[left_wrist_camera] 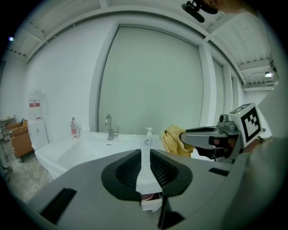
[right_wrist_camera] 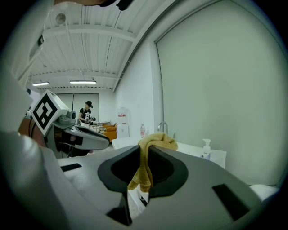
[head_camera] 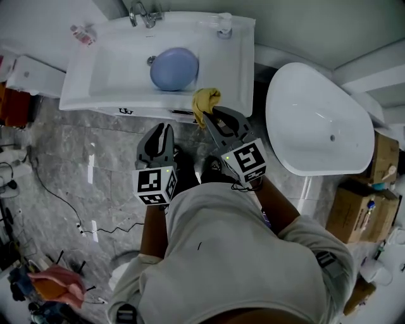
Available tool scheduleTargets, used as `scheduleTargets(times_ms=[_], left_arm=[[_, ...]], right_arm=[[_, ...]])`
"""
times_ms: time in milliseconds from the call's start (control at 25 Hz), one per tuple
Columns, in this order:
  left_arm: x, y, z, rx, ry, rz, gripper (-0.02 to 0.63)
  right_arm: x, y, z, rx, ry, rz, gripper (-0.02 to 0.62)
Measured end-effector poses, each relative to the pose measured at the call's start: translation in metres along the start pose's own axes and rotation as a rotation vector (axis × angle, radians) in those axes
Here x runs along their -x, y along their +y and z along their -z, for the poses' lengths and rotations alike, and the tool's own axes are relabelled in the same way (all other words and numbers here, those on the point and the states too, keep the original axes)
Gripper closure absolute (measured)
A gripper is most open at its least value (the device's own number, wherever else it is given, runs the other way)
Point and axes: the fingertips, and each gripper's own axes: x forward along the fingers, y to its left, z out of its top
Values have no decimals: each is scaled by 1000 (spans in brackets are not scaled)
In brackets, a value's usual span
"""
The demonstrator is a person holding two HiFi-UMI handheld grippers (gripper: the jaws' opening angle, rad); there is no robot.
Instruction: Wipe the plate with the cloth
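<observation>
**Yellow cloth clamped, blue plate lying in the sink**

Blue and round, the one plate [head_camera: 174, 69] lies in the basin of the white sink [head_camera: 101, 69], just below the drain and clear of both grippers. One yellow cloth [head_camera: 205, 102] hangs bunched over the sink's front edge, near the plate's lower right but not touching it. The right gripper [right_wrist_camera: 144, 152] holds that cloth: its two jaws are closed on a fold that drapes over their tips and trails down between them. The left gripper [left_wrist_camera: 145, 157] is beside it, lower and left in the head view, in front of the sink; its jaws stand a narrow gap apart with nothing between them.

One tap [head_camera: 144, 14] rises at the back of the sink, one soap pump [head_camera: 224, 25] stands at the back right corner, and one small bottle [head_camera: 82, 35] lies at the back left. One white bathtub [head_camera: 316, 120] sits to the right of the sink on the grey marble floor [head_camera: 69, 164].
</observation>
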Motion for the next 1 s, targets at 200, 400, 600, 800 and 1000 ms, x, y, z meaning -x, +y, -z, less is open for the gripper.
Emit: scheduleTargets(times_ms=[200, 400, 600, 800, 1000], left_arm=[[-40, 41, -6, 15, 9, 38, 538], [-85, 89, -22, 5, 29, 123, 538], [-121, 147, -38, -24, 72, 210, 538], [-157, 191, -34, -57, 136, 294, 538], [-187, 204, -25, -64, 198, 341, 538]], right_arm=[[-53, -11, -3, 8, 30, 18, 541], [-119, -20, -20, -12, 67, 53, 541], [-179, -26, -34, -28, 101, 113, 541], [-221, -36, -32, -60, 133, 185, 541], [-233, -53, -22, -86, 170, 224, 540]])
